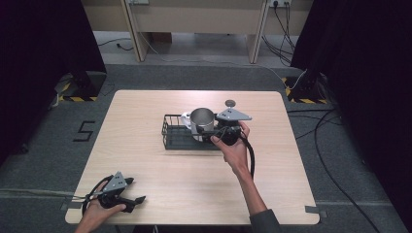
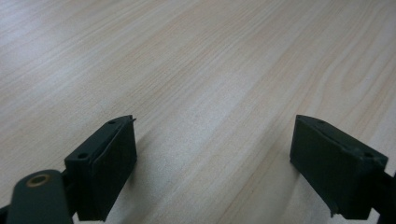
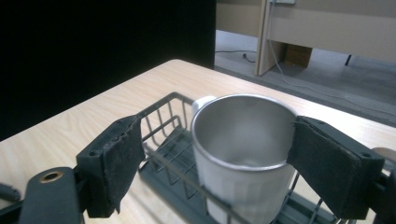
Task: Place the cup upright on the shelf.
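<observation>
**Steel cup in rack: grasp not yet made**

Near left: left gripper [image 1: 137, 189] rests idle on the table [image 1: 194, 194], jaws apart, nothing between. Centre: wire rack [image 1: 170, 138] holds the steel cup [image 1: 201, 119], with a white mug [image 1: 186, 118] just left of it. Right gripper [image 3: 215, 126] straddles the cup, jaws apart, one pad at the rim. Next, likely: close and lift straight up, since the mug and rack wires crowd it. A dark disc [image 1: 230, 102] lies beyond.

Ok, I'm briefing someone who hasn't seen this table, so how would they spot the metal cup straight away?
On the light wooden table, find the black wire rack near its middle. The metal cup stands upright in the rack's right part. Unlike the white mug tucked just behind it, it is shiny bare steel, and its open top shows that it is empty.
</observation>
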`<state>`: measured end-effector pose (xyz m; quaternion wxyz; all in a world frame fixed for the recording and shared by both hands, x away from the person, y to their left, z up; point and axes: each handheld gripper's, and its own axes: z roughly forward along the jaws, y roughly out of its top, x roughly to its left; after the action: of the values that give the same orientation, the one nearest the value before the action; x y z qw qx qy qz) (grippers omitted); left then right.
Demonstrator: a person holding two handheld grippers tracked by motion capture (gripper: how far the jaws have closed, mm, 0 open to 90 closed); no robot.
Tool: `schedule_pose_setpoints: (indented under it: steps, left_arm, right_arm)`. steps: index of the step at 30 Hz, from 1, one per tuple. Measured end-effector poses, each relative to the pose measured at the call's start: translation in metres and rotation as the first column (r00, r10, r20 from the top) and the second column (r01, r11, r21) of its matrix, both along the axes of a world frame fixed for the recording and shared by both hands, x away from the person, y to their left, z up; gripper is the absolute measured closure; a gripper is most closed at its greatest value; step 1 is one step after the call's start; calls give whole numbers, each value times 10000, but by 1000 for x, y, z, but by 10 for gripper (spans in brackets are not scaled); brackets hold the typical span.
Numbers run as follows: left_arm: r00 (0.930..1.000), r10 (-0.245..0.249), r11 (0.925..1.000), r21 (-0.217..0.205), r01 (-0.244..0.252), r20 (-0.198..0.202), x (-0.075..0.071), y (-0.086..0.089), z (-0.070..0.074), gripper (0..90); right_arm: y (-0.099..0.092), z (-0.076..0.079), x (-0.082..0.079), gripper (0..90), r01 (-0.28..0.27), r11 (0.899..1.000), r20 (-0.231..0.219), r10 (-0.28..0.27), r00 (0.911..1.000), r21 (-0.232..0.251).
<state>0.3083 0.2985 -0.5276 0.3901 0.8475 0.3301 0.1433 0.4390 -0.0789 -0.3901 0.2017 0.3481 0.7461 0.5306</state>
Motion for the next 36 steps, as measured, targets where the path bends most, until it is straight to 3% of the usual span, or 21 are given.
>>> schedule_pose_setpoints:
  steps: [14,23,36]
  left_arm:
    - [10000,2,10000,9,-2,12,0,0,0,140]
    - [10000,-16,10000,36,16,13,0,0,0,139]
    - [10000,-11,10000,36,11,5,0,0,0,138]
  right_arm:
    - [-8,-7,-28,183,-345,9989,-8,346,9994,305]
    - [-20,-23,-44,183,-346,9980,-235,359,9991,526]
    - [-41,-40,-65,183,-181,9990,-379,197,9991,405]
